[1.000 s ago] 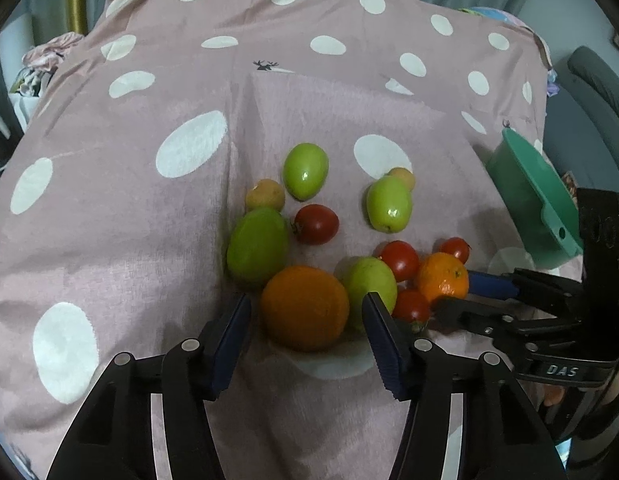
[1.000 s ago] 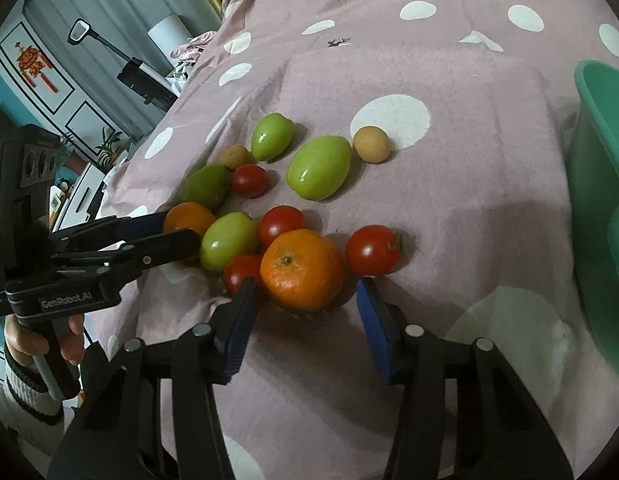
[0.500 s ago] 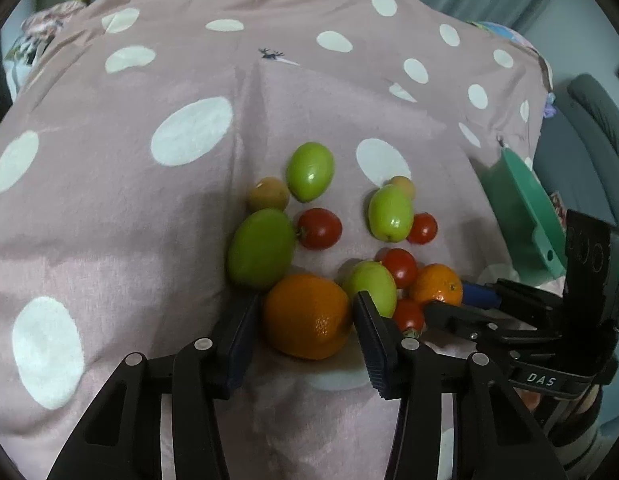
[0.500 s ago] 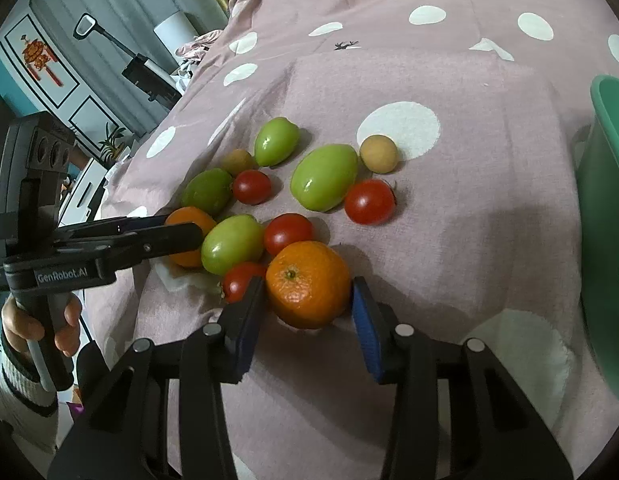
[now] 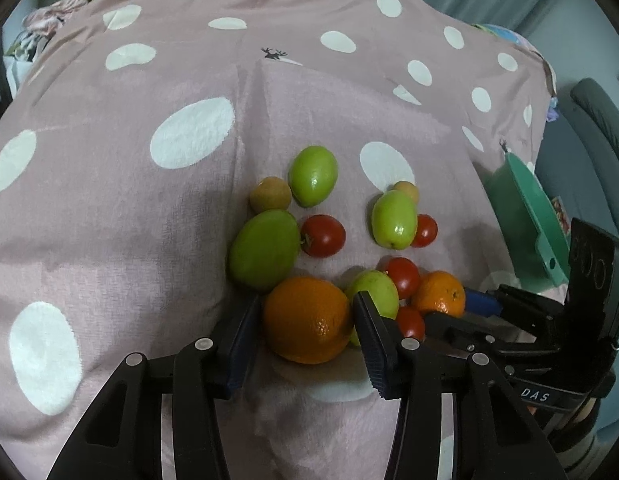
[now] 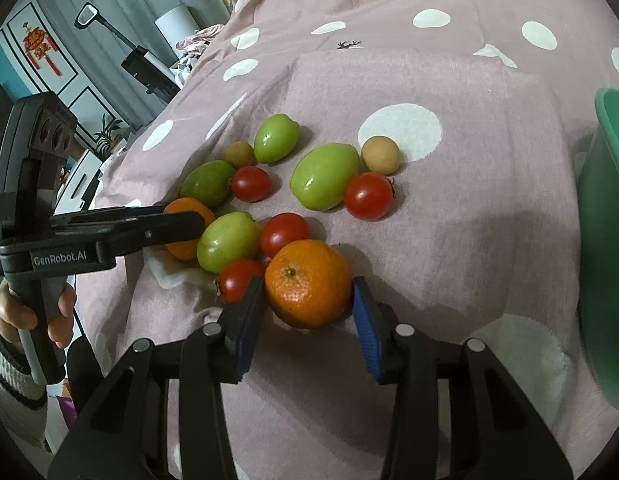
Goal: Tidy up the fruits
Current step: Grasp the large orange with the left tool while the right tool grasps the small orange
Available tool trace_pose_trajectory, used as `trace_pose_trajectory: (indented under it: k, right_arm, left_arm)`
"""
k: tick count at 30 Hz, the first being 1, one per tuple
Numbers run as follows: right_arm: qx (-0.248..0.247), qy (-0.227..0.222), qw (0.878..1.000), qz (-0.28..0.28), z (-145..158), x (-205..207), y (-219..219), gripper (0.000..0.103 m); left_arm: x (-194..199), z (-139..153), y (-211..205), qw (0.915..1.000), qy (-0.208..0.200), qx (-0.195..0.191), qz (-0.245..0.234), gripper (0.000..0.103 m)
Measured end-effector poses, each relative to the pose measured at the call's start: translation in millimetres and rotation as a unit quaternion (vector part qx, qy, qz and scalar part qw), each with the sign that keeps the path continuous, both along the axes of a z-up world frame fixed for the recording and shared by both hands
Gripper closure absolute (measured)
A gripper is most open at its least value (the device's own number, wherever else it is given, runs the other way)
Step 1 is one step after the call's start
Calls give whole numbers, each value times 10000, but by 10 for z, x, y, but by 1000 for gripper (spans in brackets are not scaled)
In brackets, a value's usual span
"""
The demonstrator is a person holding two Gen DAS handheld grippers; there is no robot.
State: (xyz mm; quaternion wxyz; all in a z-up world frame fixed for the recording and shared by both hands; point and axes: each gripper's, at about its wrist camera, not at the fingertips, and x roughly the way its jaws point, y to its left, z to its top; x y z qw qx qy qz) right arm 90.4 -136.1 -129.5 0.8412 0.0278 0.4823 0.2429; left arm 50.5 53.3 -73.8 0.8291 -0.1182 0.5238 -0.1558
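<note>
Grippers: L [image 5: 307, 330] clamps big orange [image 5: 307, 320], R [image 6: 307, 312] clamps mandarin [image 6: 308, 283]; tomatoes [image 6: 240, 279] crowd alongside.

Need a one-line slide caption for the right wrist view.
Right gripper jaws closed on an orange among green fruits and tomatoes on a polka-dot cloth.

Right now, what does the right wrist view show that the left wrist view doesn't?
Only the right wrist view shows the hand holding the left gripper, plus the room's wall pictures. Only the left wrist view shows the right gripper's "DAS" label. Both show the fruit on the spotted cloth, the green tub, and each gripper shut on an orange: left, right.
</note>
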Motion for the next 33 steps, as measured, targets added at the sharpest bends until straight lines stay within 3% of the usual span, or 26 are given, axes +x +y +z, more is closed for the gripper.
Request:
trace_pose_trajectory:
  k: [9,15,33]
  right_arm:
    - [111,-77,9998,-131,2,-27,-45,61]
    - [255,-196,9992,-236,120,-98,-128,61]
    - [408,-665,9962,-393,500,-449,-294,61]
  left_arm:
    - [-69,26,59,9996,-10,-233,136,55]
    - [-160,220,35,9993,-258,-239,113,55]
    - [-379,707,-224,9964,-850,16,-51,55]
